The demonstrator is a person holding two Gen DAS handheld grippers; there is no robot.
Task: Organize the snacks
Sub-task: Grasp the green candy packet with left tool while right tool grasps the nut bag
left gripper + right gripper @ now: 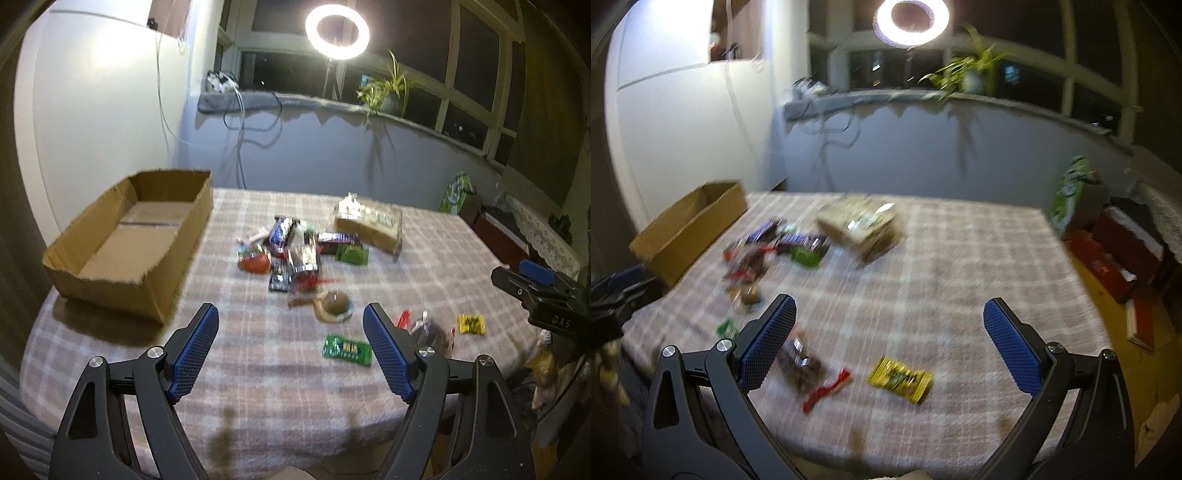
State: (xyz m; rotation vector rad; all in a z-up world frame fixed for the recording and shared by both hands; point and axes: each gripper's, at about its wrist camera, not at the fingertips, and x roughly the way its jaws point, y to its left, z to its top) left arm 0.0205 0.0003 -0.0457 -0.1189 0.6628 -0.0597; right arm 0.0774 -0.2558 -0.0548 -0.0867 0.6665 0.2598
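The cardboard box (122, 240) sits open-topped on the left part of the checked tablecloth (258, 369), and serves as the landmark. Just to its right lies a jumbled pile of snack packets (291, 254), with a clear bag of bread (369, 225) beyond the pile, farther from the box. Nearer the cameras than the pile sit a round wrapped cake (334, 304) and a green packet (347, 349); farthest from the box lie a dark clear-wrapped snack (799, 363) and a yellow packet (900, 378).

The left gripper (291, 325) hangs above the cloth, jaws spread wide, nothing between them. The right gripper (888, 321) is likewise wide apart and empty, over the yellow packet's side of the table. A ring light (337, 31) glows at the window.
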